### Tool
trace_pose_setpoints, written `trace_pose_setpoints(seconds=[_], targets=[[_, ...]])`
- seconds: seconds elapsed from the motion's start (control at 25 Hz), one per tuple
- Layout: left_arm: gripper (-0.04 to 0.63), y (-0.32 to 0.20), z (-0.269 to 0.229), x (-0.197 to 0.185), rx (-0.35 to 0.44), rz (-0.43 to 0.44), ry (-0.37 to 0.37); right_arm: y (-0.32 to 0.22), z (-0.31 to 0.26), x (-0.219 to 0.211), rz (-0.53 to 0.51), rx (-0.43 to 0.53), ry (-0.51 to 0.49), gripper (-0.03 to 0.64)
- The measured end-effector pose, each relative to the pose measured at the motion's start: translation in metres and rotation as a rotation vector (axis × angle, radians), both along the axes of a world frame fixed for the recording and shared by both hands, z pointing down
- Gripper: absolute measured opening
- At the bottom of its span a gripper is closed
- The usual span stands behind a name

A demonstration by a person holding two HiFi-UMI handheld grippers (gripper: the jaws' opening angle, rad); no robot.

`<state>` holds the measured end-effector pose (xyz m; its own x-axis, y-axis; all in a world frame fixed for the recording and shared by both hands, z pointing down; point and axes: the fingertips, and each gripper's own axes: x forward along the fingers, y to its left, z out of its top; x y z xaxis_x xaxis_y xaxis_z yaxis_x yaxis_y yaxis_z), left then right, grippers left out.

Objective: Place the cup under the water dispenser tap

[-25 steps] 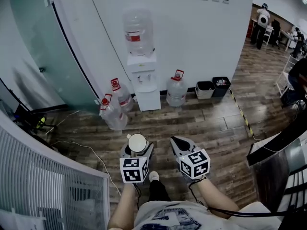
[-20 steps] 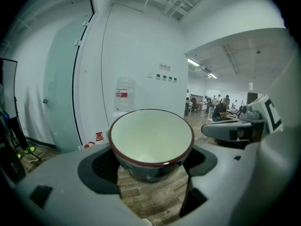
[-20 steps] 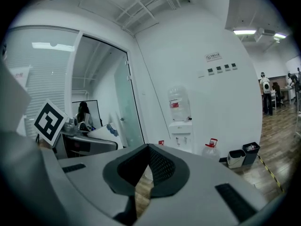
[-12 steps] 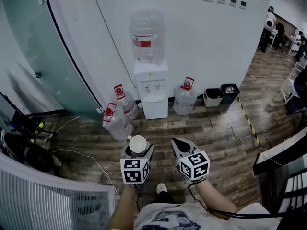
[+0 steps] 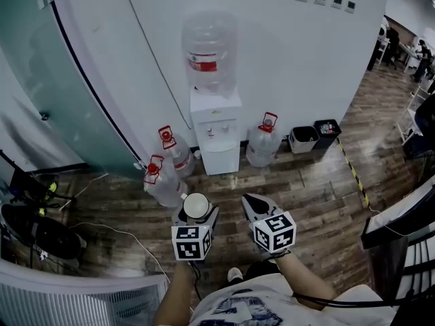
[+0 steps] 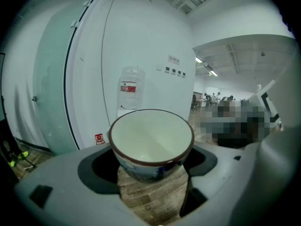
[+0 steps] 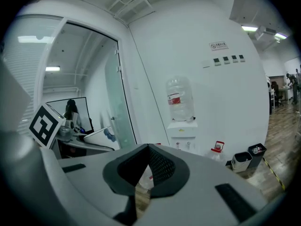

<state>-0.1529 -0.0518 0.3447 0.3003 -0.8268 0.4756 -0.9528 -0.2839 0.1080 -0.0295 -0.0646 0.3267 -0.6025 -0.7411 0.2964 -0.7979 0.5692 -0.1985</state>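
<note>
My left gripper [image 5: 196, 212] is shut on a white cup [image 5: 195, 204] with a brown rim and blue pattern; in the left gripper view the cup [image 6: 151, 142] sits upright between the jaws and looks empty. My right gripper [image 5: 253, 206] is shut with nothing in it, its jaws meeting at a point in the right gripper view [image 7: 146, 171]. The white water dispenser [image 5: 216, 129] with its big clear bottle [image 5: 209, 51] stands against the wall ahead, well beyond both grippers. Its taps [image 5: 216, 131] show small above a recess. The dispenser [image 7: 183, 131] also shows in the right gripper view.
Three spare water jugs stand on the wood floor beside the dispenser: two on its left [image 5: 165, 172] and one on its right [image 5: 262, 141]. Two small bins [image 5: 314, 134] sit further right. A glass partition [image 5: 47, 94] is at left, a desk edge [image 5: 401, 216] at right.
The dispenser has drawn nearer and larger in the head view as the person walks toward it. Both grippers keep their places and the cup stays held.
</note>
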Motion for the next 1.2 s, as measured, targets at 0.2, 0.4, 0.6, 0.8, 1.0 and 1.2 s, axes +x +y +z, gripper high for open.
trace_pose_setpoints(seconds=[0.2, 0.4, 0.6, 0.8, 1.0, 1.2], targets=[[0.428, -0.031, 0.008, -0.004, -0.013, 0.008, -0.002, -0.034, 0.006, -0.004, 0.005, -0.01, 0.007, 0.02], [0.428, -0.067, 0.025, -0.007, -0.044, 0.003, -0.011, -0.071, 0.02, -0.005, 0.002, -0.031, 0.009, 0.02], [0.428, -0.122, 0.042, -0.004, -0.069, 0.011, -0.022, -0.127, 0.038, -0.003, 0.002, -0.06, 0.0, 0.02], [0.428, -0.183, 0.068, 0.004, -0.099, 0.014, -0.037, -0.186, 0.067, -0.002, -0.015, -0.101, -0.013, 0.02], [0.428, -0.247, 0.099, 0.011, -0.124, 0.007, -0.032, -0.247, 0.101, 0.002, -0.023, -0.135, -0.008, 0.02], [0.428, -0.307, 0.14, 0.007, -0.133, -0.019, -0.012, -0.304, 0.147, -0.004, -0.035, -0.155, 0.003, 0.02]])
